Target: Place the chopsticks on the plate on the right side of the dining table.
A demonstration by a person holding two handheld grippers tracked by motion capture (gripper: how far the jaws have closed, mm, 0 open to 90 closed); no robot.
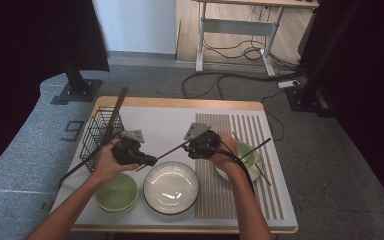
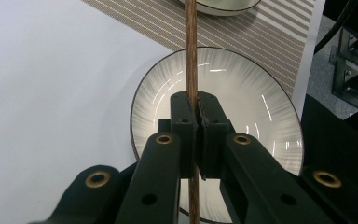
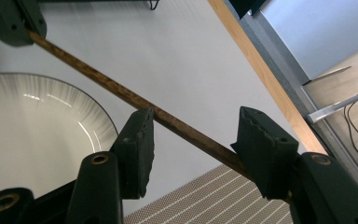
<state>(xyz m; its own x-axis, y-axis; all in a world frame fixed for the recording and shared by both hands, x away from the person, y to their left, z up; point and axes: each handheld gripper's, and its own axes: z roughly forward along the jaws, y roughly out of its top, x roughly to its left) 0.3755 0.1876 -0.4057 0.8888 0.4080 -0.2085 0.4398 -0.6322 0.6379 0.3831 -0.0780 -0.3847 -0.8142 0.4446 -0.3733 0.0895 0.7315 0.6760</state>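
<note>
1. The left tool (image 1: 147,160) has its jaws clamped on a brown chopstick (image 2: 191,56), which in the left gripper view runs straight up between the pads, above the white ribbed plate (image 2: 242,93).
2. The right tool (image 3: 196,140) has its jaws apart; the chopstick crosses the gap on a slant, touching or nearly touching the pads, hard to say which.
3. In the high view the chopstick spans between both tools above the tabletop (image 1: 165,120), behind the white plate.
4. A green bowl (image 1: 116,192) sits left of the plate, and a black wire basket (image 1: 97,132) stands near the left edge.
</note>
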